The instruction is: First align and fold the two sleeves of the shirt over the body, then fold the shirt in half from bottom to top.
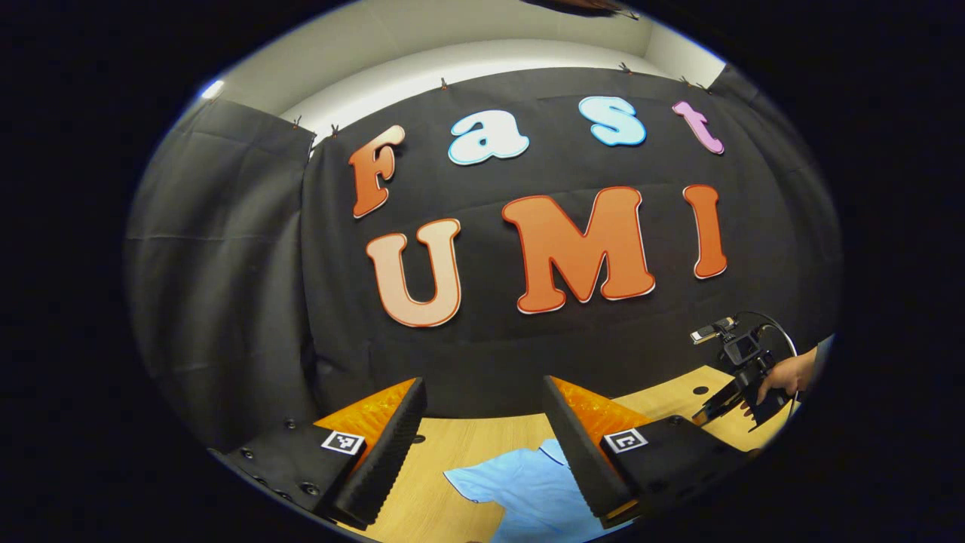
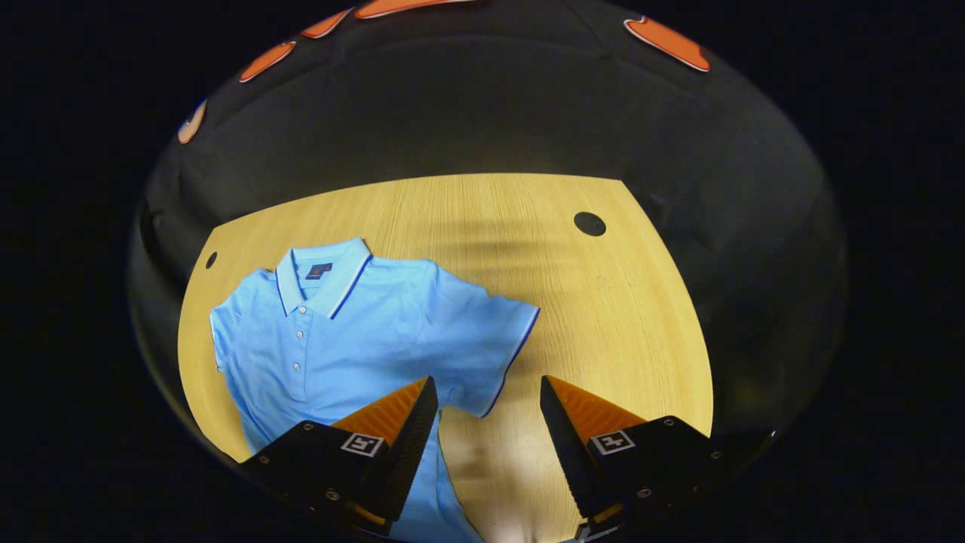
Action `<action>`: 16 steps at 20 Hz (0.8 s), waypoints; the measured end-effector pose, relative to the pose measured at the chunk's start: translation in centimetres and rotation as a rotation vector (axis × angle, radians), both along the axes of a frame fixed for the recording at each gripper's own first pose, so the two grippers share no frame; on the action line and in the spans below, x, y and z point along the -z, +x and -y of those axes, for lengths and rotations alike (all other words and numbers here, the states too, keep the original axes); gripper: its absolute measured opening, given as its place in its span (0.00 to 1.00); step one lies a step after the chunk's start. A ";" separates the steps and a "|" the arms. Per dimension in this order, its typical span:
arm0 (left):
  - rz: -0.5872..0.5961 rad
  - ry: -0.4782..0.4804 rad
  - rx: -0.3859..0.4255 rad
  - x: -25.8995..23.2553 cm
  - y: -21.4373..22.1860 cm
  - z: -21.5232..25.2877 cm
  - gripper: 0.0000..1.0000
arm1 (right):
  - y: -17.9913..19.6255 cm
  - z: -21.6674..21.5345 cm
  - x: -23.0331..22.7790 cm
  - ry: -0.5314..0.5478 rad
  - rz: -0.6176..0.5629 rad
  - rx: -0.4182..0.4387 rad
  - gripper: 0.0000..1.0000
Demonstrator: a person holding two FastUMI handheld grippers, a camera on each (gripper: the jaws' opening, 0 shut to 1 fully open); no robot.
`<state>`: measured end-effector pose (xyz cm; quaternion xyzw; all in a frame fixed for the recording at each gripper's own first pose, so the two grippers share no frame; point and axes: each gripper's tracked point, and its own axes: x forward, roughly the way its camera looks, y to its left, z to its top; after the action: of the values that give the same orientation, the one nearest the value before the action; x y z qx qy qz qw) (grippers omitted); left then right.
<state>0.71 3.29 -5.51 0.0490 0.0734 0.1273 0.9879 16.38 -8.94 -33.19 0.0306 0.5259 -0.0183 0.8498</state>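
**Shirt flat on table, both claws released above it**

Table [image 2: 603, 302]: light wood, black cloth wall close behind its far edge. In the right gripper view the far half and the whole right side of the top lie bare, with a dark round hole [image 2: 589, 224] near the far right corner and a smaller hole [image 2: 211, 260] near the far left corner.

Shirt [image 2: 362, 339]: light blue polo, lying face up on the left part of the table. Its long axis runs from the near edge to the far edge, collar [image 2: 324, 283] pointing to the far edge, hem end running out of sight under the claw at the near edge. One sleeve [image 2: 497, 339], dark-trimmed, spreads out toward the table's middle; the other lies close to the left edge, little room beyond it.

Right gripper [image 2: 488, 422]: fingers apart, nothing between them, hanging over the near edge beside the spread sleeve. The left gripper view shows it too, farther off over the table, with a hand [image 1: 788, 375] holding it.

Left gripper [image 1: 482, 430]: released, fingers wide, raised and aimed mostly at the cloth wall; a bit of the shirt [image 1: 528, 490] and table shows low between its fingers.
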 end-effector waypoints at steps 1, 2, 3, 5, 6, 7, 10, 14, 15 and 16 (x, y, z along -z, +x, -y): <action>-0.013 0.003 -0.015 0.1 0.0 -0.1 1.00 | 0.6 0.1 0.6 0.010 -0.020 -0.001 0.80; -0.025 0.011 -0.030 0.4 -0.1 -0.3 1.00 | 0.9 0.3 1.1 0.015 -0.040 0.000 0.83; -0.036 0.018 -0.044 0.5 -0.2 -0.4 1.00 | 1.4 0.6 1.4 0.018 -0.057 0.002 0.83; -0.056 0.028 -0.068 0.9 -0.6 -0.6 1.00 | 1.9 1.1 2.5 0.023 -0.091 0.006 0.81; -0.064 0.034 -0.077 1.1 -0.6 -0.6 1.00 | 2.2 1.2 3.2 0.025 -0.107 0.012 0.76; -0.071 0.039 -0.085 1.0 -0.6 -0.6 1.00 | 2.5 1.3 3.9 0.027 -0.123 0.021 0.80; -0.083 0.052 -0.105 1.0 -1.0 -0.4 1.00 | 2.9 1.3 6.1 0.032 -0.163 0.048 0.76; -0.092 0.064 -0.118 0.7 -1.2 0.3 0.99 | 3.5 2.0 7.5 0.031 -0.186 0.068 0.66; -0.093 0.068 -0.117 0.6 -1.2 0.6 1.00 | 3.5 2.0 7.7 0.033 -0.193 0.071 0.64; -0.092 0.073 -0.117 0.5 -1.3 0.8 0.99 | 3.5 2.0 8.0 0.034 -0.199 0.071 0.62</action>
<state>-0.59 2.47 -5.97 0.0864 0.1169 0.1848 0.9720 19.84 -10.90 -41.18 0.0618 0.6067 -0.0423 0.7914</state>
